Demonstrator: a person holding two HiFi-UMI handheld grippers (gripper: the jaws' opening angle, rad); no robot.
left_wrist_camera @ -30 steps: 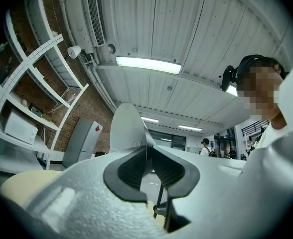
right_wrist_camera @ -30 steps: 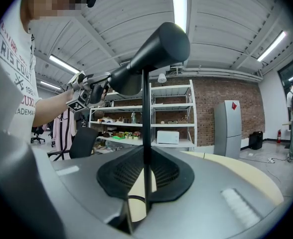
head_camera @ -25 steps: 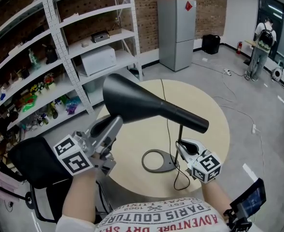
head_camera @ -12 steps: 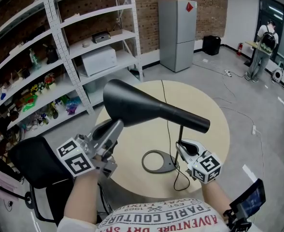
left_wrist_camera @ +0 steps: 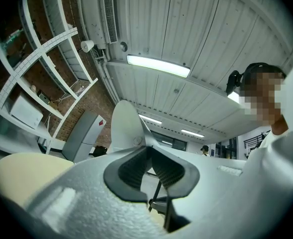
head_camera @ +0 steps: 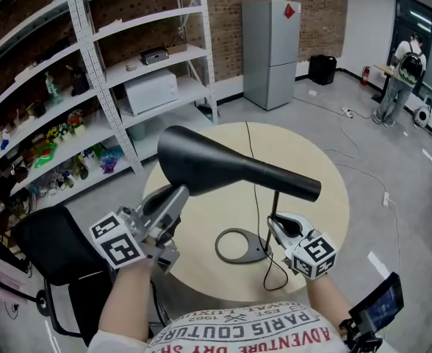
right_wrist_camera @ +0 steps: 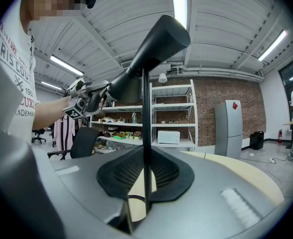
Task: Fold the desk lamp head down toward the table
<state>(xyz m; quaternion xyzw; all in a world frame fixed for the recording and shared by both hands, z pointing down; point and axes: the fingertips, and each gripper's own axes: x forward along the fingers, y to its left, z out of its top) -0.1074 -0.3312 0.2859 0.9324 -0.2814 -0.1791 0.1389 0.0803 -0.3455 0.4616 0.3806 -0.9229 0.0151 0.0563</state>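
Black lamp head [head_camera: 209, 159], beige table [head_camera: 322, 223], silver fridge [head_camera: 269, 50], red brick wall [head_camera: 222, 13]

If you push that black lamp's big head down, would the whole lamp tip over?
Probably, unheld: the wide lamp head overhangs a thin stem on a small open ring base, so it looks top-heavy. The right gripper clamping the stem should steady it.
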